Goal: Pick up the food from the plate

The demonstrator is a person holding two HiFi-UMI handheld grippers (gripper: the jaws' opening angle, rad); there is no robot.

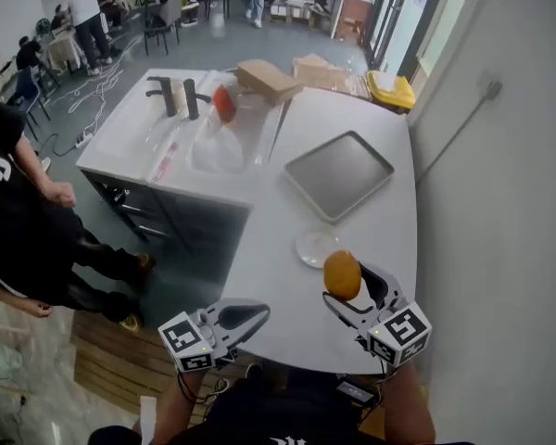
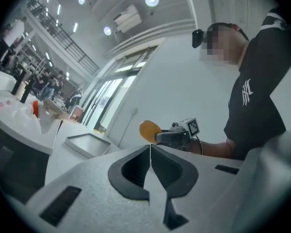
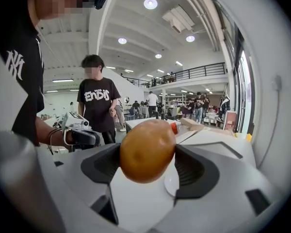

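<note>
Jaws of the right gripper (image 1: 349,286) are clamping the food (image 3: 147,150) by its two sides, while the left gripper (image 2: 150,152) is idling with its jaws pressed together on nothing, just off the near-left edge. Beneath both, the white surface (image 1: 269,248) is stretching away towards a grey tray (image 1: 339,175), with a wall running close along the right. A small clear plate (image 1: 313,247) is sitting bare between the tray and the right gripper. The food, a rounded orange-brown lump, is hanging clear of the plate, just nearer the person. The pick-up looks done, and open room is lying upward and leftward.
</note>
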